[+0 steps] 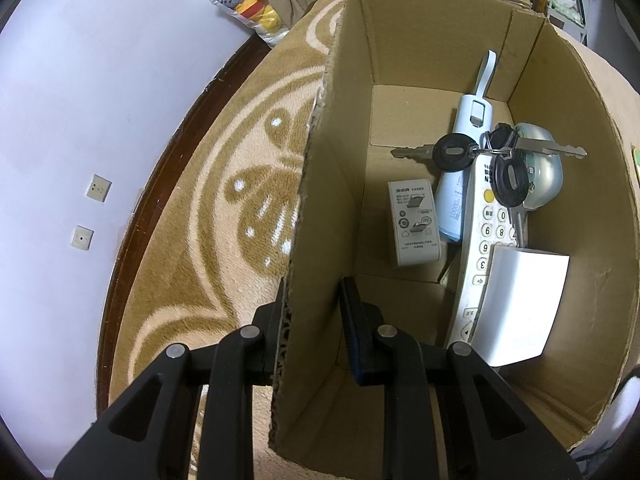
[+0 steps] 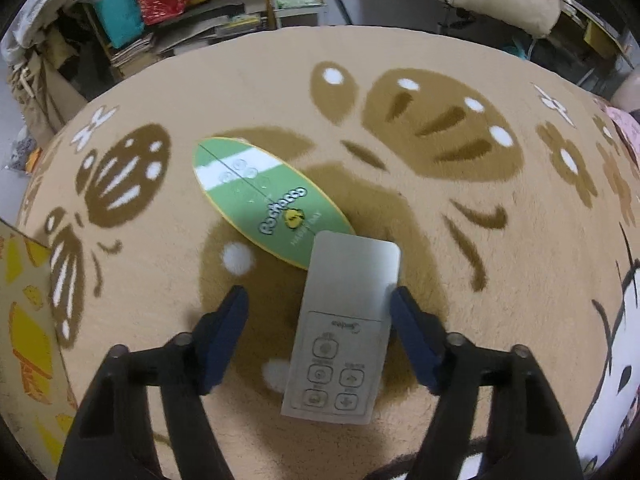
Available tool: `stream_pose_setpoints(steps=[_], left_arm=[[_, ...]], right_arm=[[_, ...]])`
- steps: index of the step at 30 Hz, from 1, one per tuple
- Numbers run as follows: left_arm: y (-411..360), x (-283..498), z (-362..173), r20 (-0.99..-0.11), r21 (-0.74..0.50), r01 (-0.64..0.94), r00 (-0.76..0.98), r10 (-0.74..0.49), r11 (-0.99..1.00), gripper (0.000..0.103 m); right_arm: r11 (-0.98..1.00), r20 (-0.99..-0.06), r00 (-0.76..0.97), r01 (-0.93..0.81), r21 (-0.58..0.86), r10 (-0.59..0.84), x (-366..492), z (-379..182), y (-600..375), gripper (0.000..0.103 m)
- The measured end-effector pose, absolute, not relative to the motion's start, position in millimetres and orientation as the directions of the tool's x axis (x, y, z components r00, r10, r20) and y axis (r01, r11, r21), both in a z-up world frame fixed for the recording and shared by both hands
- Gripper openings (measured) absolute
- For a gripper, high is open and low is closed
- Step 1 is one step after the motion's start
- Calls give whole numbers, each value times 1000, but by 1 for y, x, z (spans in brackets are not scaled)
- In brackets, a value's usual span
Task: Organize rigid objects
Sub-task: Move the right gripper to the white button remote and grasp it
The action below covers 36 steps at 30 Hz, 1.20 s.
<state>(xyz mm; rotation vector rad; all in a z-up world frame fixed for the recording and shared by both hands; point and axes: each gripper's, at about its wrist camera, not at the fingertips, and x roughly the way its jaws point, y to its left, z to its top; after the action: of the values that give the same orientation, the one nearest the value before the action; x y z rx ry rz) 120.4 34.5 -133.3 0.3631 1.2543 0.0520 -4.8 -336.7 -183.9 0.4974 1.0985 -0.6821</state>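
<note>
In the left wrist view my left gripper [image 1: 314,292] is shut on the near left wall of an open cardboard box [image 1: 320,200]. Inside the box lie a bunch of black-headed keys [image 1: 456,152], a white keypad remote [image 1: 486,240], a light blue power bank [image 1: 460,184], a white adapter [image 1: 414,224], a silver mouse [image 1: 544,176] and a white card box [image 1: 520,304]. In the right wrist view my right gripper [image 2: 319,294] stands open astride a flat silver remote [image 2: 344,332] on the blanket. The right finger is close to the remote's edge and the left finger stands clear of it.
A green oval case [image 2: 264,200] lies on the brown patterned blanket [image 2: 440,240], its end touching the silver remote. The box's yellow-printed outer side [image 2: 24,320] shows at the left edge. Cluttered shelves [image 2: 200,20] stand beyond the blanket. A toy bag [image 1: 248,4] lies against the wall.
</note>
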Motion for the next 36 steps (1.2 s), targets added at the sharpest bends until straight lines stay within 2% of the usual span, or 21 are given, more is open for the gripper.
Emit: stream_pose_setpoints(steps=[6,10,12,15,24,30,36], left_arm=[[34,120,-133,-918,298,159,318,236,941,22],[34,120,-133,-917,302,162,319,240,939,22],[33,120,-133,-917,302,162,319,240,939,22],[34,120,-133,-917,303,163,319,240,939,22],[34,120,-133,-917,302,162,319,240,939,22],[34,119,-132,-918,300,161,318,238,940,22],[34,120,-132,-918,300,160,317,239,940,22]], right_arm=[[678,-929,250,735,-1,-271,-7,-188,-340,62],[681,-936,218,732,-32,-278,-6,-191,-339,61],[670,-950,220,742,15,-222,-7,-198,-342,60],[651,-952,235,757,52,-198,-10,-200,-345,51],[750,-938,321,651,117,-132,9,-189,-313,51],[817,-898,429,551,171,-101,26,-159,-281,51],[886,-861,500,437,157,-95,46,-123,-245,51]])
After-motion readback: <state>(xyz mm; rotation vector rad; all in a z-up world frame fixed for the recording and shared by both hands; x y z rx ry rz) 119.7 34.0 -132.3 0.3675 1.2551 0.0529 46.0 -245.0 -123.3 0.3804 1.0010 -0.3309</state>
